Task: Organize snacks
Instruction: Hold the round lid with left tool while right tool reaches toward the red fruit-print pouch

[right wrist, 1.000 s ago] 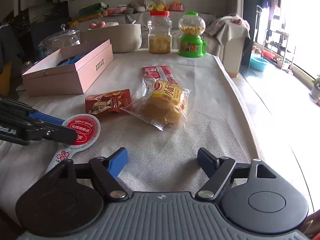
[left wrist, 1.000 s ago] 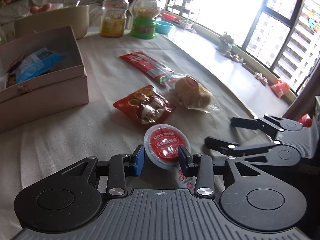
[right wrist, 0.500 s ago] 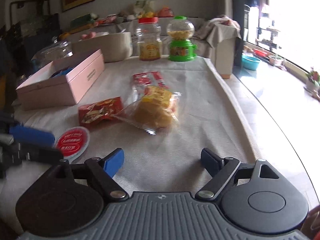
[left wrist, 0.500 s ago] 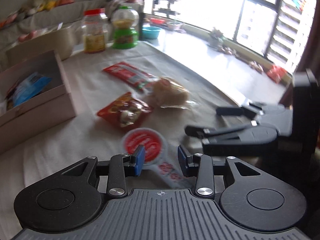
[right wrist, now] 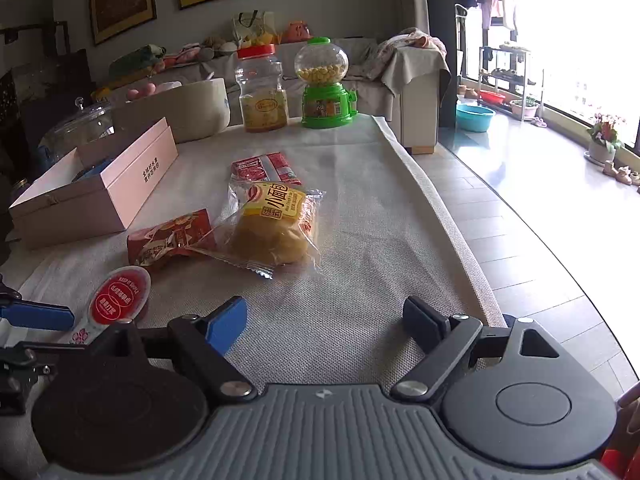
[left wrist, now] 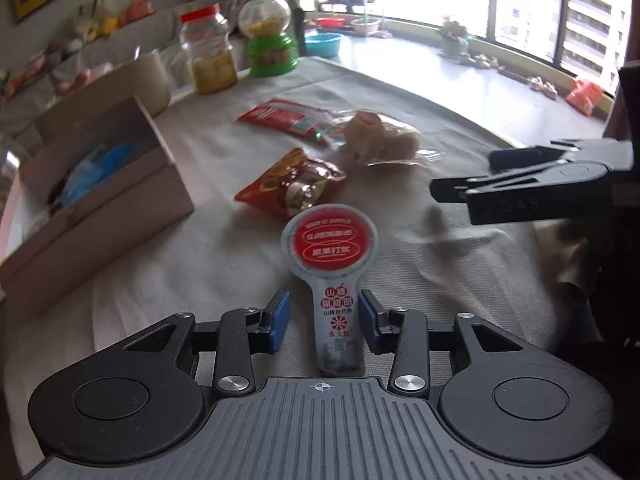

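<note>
The left tongs (left wrist: 320,322), opening around the tail of the round red-lidded, paddle-shaped snack pack (left wrist: 331,256) without touching it, have been drawn back from its lid, so it is judged ungripped on the bench (left wrist: 192,264), while the right tongs (right wrist: 326,322) are held wide and empty.

We are reading "KEEP IT SIMPLE" across the red disc of the round-headed snack sachet (left wrist: 329,242), with "原果打浆" below it and "山楂甜甜圈" running down its white stem. We are making out "小面包" on the yellow label of the bread packet (right wrist: 276,220). Chinese lettering is showing on the side of the pink box (right wrist: 132,184), too small to read
</note>
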Available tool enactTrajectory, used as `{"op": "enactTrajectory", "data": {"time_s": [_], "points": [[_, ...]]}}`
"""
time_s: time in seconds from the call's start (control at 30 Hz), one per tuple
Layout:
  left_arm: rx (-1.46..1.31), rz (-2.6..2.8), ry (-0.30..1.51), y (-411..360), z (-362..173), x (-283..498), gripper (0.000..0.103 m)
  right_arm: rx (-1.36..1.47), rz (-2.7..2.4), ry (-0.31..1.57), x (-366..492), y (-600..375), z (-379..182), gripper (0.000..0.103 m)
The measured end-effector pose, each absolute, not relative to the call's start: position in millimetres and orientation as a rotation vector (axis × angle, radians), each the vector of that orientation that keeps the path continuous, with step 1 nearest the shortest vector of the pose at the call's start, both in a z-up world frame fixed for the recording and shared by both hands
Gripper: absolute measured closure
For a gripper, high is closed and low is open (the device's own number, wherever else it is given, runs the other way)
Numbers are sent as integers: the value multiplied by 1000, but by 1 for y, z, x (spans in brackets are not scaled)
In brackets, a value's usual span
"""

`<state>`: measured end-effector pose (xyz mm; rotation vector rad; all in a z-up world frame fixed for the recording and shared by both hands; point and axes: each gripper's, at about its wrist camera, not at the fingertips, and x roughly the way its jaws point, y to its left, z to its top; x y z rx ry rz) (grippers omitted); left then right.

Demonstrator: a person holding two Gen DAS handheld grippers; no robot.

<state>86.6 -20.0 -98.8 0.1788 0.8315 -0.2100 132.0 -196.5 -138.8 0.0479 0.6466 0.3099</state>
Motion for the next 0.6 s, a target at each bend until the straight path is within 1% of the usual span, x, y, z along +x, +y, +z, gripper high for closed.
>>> {"op": "enactTrajectory", "data": {"time_s": [0.13, 0.23, 0.33, 0.43, 0.5, 0.53, 0.57, 0.6], "points": [[65, -245, 858, -15, -101, 100, 60, 27, 310, 647, 132, -195, -139, 17], [60, -242, 846, -18, -102, 108, 60, 14, 310, 648, 131, -192, -139, 16], [56, -252, 835, -19, -104, 113, 60, -14, 323, 656, 131, -190, -140, 13], [69, -278, 828, -19, -105, 113, 59, -36, 356, 682, 132, -188, -139, 7], [63, -288, 817, -17, -106, 110, 59, -64, 388, 720, 135, -186, -138, 0], [48, -289, 805, -15, -107, 109, 59, -78, 399, 737, 137, -184, -138, 0], [33, -285, 792, -13, -108, 107, 60, -87, 403, 747, 137, -184, -137, 0], [28, -275, 783, -11, -108, 106, 67, -92, 407, 757, 137, -184, -137, 0]]}}
